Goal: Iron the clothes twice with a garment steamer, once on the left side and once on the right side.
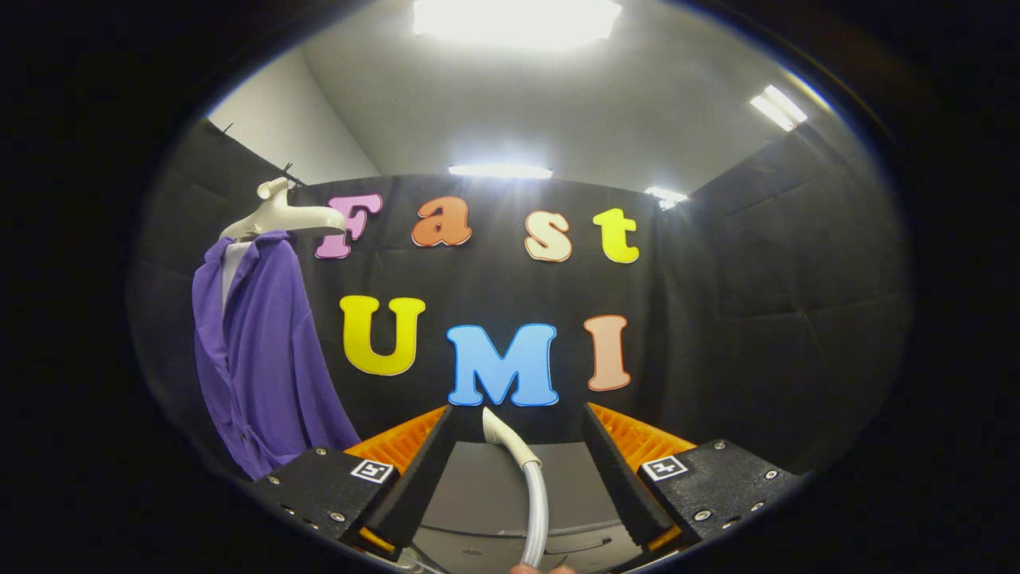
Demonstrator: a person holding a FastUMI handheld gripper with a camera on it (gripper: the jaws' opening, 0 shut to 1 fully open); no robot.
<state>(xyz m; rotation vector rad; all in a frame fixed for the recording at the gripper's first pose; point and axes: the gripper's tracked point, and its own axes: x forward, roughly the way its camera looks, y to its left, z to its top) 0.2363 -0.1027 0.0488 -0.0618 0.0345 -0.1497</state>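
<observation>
Hand-held gripper (516, 462) fingers are spread wide, touching nothing; the steamer head (504, 434) with its hose (535, 510) stands between them above the table (494, 478). Well off to the left, a purple shirt (259, 351) hangs on a white hanger (280, 215).

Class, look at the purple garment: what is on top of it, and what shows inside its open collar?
A white hanger tops the purple garment; pale lining shows inside, the rest covered. The open gripper flanks the steamer hose.
</observation>
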